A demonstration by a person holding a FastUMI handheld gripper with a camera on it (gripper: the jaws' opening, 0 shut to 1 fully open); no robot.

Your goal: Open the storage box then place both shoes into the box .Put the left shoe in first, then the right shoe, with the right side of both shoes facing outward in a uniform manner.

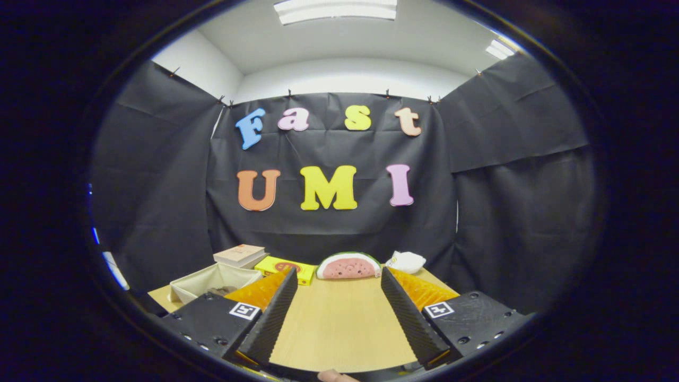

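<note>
Tool (337, 297) fingers spread wide, holding nothing, above bare desk (339, 329); open-topped fabric bin (212, 281) beyond, left. Shoes unseen.

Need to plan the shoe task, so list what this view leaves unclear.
- Fabric bin contents: its near wall and a gripper finger hide most of the inside; dark items unidentifiable.
- White object beyond the watermelon plush: too small to identify.
- Yellow box: partly behind a finger.
- Jaws stand open over bare table.
</note>
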